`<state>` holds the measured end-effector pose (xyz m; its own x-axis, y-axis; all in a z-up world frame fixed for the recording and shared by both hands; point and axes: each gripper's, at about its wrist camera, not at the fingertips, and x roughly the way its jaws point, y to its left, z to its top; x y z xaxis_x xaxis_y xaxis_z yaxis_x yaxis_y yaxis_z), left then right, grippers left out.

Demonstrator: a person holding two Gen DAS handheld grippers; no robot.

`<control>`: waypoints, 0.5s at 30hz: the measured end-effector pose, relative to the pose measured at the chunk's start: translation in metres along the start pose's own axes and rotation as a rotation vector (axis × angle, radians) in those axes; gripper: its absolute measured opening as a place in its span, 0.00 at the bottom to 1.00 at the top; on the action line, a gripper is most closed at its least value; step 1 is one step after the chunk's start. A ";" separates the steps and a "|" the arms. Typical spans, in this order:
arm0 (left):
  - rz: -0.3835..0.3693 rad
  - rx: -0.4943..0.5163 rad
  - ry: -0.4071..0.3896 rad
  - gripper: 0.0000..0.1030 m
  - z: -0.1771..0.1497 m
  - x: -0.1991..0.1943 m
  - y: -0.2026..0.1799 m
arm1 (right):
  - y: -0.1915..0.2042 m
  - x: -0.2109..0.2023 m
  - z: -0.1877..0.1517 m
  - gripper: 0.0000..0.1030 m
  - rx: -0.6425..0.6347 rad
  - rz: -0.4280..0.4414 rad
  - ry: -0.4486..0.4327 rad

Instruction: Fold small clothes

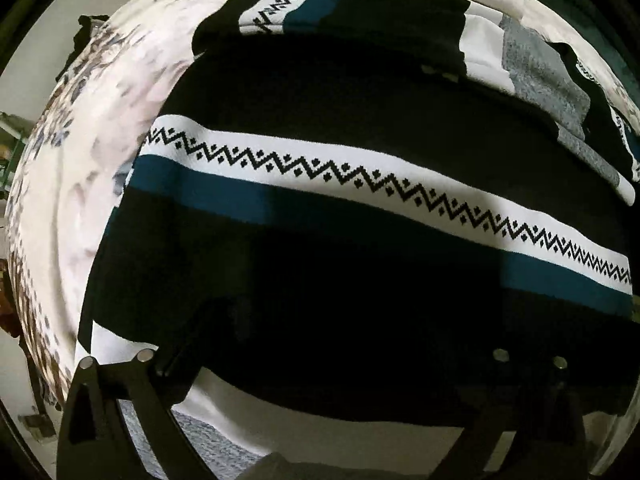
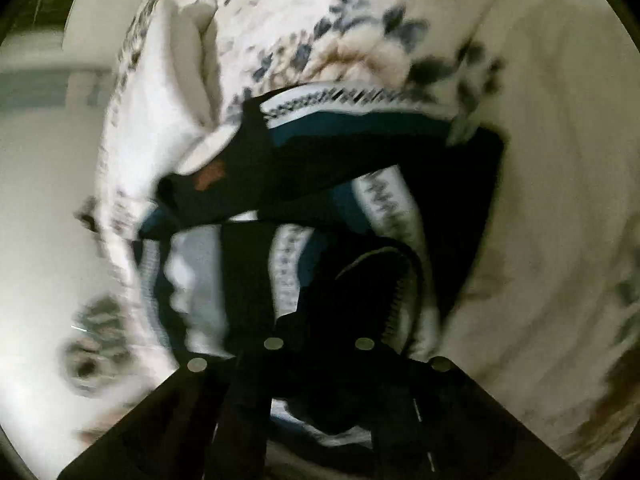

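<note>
A black sweater with a white zigzag band and a teal stripe lies spread on a floral bedsheet. My left gripper hovers over its lower part, fingers wide apart and empty. In the right wrist view, my right gripper is shut on a bunched fold of the same sweater, near its ribbed collar. The view is blurred by motion.
Grey, white and black folded clothes lie at the far right of the bed. The floral sheet surrounds the sweater. The bed edge and pale floor show at the left.
</note>
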<state>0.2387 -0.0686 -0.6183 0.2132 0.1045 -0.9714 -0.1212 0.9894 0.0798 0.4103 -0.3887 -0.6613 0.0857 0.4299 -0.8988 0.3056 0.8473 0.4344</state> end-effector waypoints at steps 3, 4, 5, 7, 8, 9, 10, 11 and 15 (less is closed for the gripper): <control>-0.029 0.006 0.050 1.00 0.005 -0.004 0.003 | -0.011 0.002 -0.005 0.08 -0.058 -0.035 0.076; -0.046 -0.004 0.065 1.00 0.009 -0.008 0.005 | -0.018 -0.004 -0.004 0.16 -0.035 -0.001 0.094; -0.068 -0.017 0.066 1.00 0.013 -0.015 0.009 | -0.026 -0.013 0.000 0.24 -0.010 0.024 0.079; -0.095 -0.039 0.003 1.00 0.030 -0.040 0.021 | -0.044 -0.036 0.014 0.61 0.058 0.051 -0.009; -0.096 -0.044 -0.033 1.00 0.041 -0.050 0.028 | -0.054 -0.043 0.023 0.65 0.104 0.063 -0.046; -0.091 -0.048 -0.086 1.00 0.061 -0.062 0.036 | -0.066 -0.044 0.035 0.67 0.163 0.087 -0.065; -0.094 -0.050 -0.117 1.00 0.076 -0.067 0.042 | -0.074 -0.041 0.045 0.67 0.193 0.109 -0.064; -0.103 -0.051 -0.140 1.00 0.094 -0.068 0.047 | -0.080 -0.035 0.056 0.67 0.209 0.132 -0.065; -0.131 -0.063 -0.198 1.00 0.186 -0.036 0.073 | -0.085 0.001 0.080 0.67 0.219 0.171 0.007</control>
<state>0.4025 0.0186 -0.5357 0.4165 -0.0005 -0.9091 -0.1384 0.9883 -0.0640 0.4606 -0.4857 -0.7042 0.1478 0.5638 -0.8126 0.4848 0.6748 0.5564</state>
